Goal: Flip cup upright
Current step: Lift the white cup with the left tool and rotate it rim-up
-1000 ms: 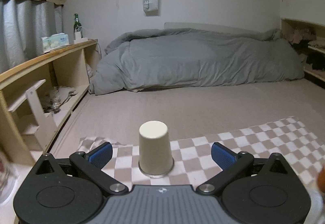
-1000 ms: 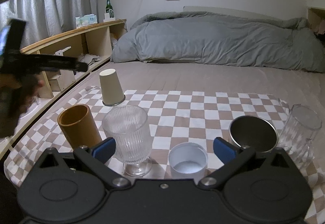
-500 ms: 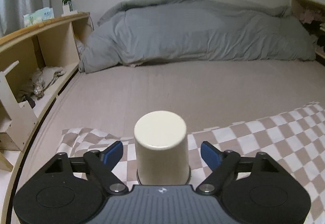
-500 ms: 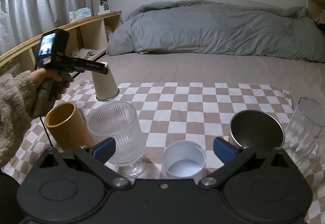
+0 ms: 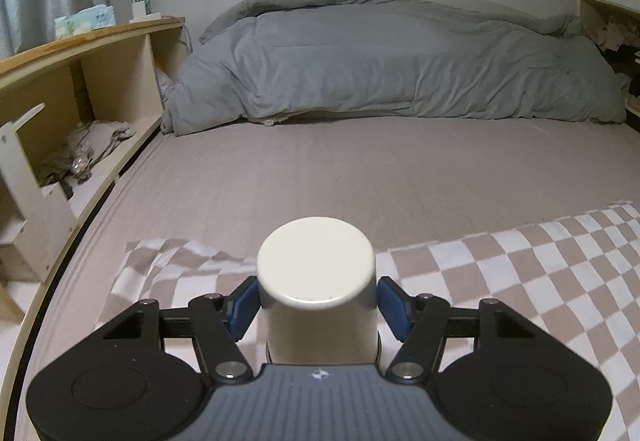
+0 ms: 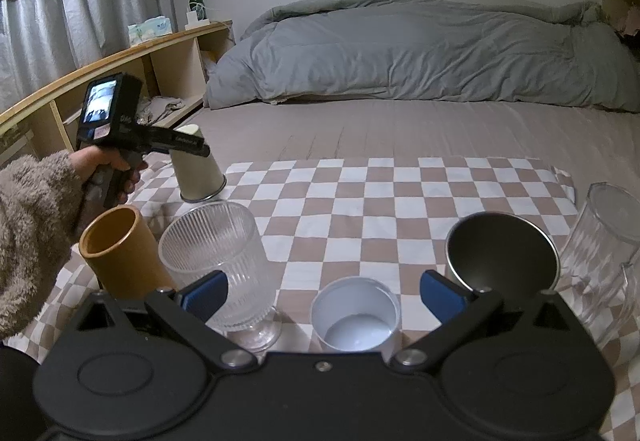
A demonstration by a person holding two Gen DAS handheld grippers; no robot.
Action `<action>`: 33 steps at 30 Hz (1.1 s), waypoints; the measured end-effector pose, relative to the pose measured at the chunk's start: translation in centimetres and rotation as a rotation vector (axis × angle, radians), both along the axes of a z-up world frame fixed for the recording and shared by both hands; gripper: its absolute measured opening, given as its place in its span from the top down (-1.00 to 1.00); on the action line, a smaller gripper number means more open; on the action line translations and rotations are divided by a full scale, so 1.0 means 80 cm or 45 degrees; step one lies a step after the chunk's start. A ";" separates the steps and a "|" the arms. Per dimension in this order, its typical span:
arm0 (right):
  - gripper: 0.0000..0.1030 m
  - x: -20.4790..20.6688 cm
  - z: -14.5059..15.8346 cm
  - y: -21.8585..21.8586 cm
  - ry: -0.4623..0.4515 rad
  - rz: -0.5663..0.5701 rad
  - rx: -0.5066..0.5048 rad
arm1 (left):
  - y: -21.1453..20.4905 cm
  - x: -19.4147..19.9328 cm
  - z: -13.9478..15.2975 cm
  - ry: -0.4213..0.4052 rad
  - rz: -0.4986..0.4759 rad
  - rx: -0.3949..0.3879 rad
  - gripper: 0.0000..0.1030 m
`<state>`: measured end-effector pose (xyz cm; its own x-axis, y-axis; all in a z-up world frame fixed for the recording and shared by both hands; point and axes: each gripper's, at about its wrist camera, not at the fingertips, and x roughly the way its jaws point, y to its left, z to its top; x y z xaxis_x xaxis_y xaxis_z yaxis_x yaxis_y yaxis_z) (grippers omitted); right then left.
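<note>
The left claw (image 5: 316, 305) grips the cup (image 5: 316, 281) — its blue pads (image 5: 242, 307) pressed to both sides — and the cup is still upside down, rim on the checkered cloth (image 5: 520, 281) at its far left corner. The right claw (image 6: 322, 295) hangs open and empty over the cloth's near edge — white cup (image 6: 355, 315) between its fingers, ribbed glass (image 6: 218, 261) and brown cup (image 6: 120, 253) to the left.

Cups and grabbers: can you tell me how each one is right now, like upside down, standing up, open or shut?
Cream cup: upside down, squeezed between the left grabber's pads.
Left grabber: shut on the cream cup.
Right grabber: open, holding nothing.
Brown cup: upright, empty.
Ribbed glass: upright, empty.
White cup: upright.
Metal cup: upright, empty.
</note>
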<state>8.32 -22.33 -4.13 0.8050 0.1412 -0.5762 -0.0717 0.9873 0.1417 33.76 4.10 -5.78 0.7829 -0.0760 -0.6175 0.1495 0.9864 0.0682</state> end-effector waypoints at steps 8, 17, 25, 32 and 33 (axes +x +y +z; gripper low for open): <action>-1.00 -0.013 0.006 0.008 -0.042 0.009 -0.019 | 0.045 -0.079 0.011 0.006 -0.006 -0.089 -0.24; -1.00 -0.028 0.011 0.025 -0.099 0.028 -0.055 | 0.082 -0.174 -0.018 0.126 -0.002 -0.088 -0.23; -1.00 -0.042 0.010 0.056 -0.149 0.057 -0.162 | 0.126 -0.253 -0.031 0.154 -0.021 -0.129 -0.23; -1.00 -0.054 0.014 0.093 -0.242 0.154 -0.199 | 0.134 -0.292 -0.032 0.164 -0.092 -0.121 -0.23; -1.00 -0.054 0.017 0.098 -0.246 0.174 -0.173 | 0.135 -0.294 -0.032 0.164 -0.096 -0.117 -0.23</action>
